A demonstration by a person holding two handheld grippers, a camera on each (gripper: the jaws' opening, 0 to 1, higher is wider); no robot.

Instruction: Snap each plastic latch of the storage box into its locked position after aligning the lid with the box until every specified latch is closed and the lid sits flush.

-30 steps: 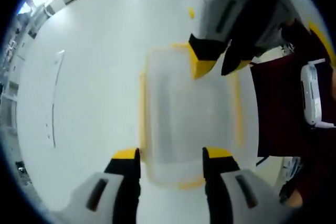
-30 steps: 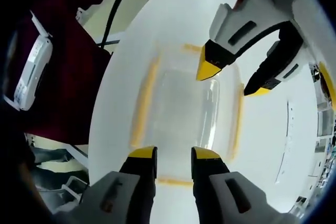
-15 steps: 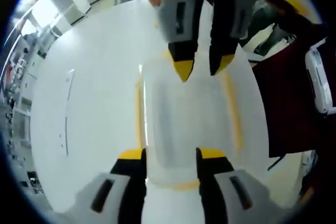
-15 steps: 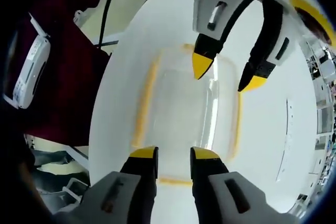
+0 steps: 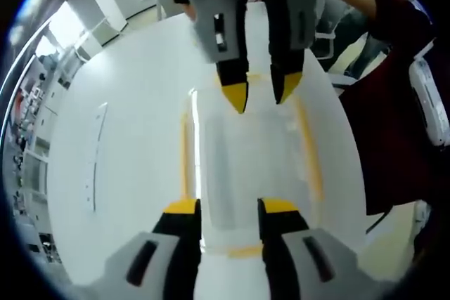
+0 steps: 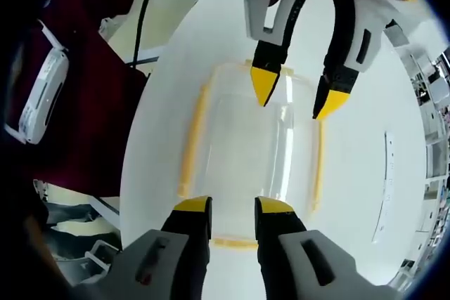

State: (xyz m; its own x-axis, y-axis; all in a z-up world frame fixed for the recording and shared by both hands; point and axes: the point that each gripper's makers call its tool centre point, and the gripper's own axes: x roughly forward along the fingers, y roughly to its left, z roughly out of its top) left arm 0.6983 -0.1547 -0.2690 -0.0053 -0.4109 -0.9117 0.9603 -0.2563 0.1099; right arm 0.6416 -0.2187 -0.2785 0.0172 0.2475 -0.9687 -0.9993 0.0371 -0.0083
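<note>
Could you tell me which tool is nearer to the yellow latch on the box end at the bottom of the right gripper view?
Right. The right tool hangs over the box end with that latch; the left tool is over the opposite end.

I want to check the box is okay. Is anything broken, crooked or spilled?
Nothing stands out. The clear plastic storage box with yellow latches sits square on the white table, with no cracks or spills showing.

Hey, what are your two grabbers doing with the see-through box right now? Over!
Left gripper open, at one end of the storage box. Right gripper open at the opposite end. Lid on, yellow latches along the edges. Nothing in the way.
</note>
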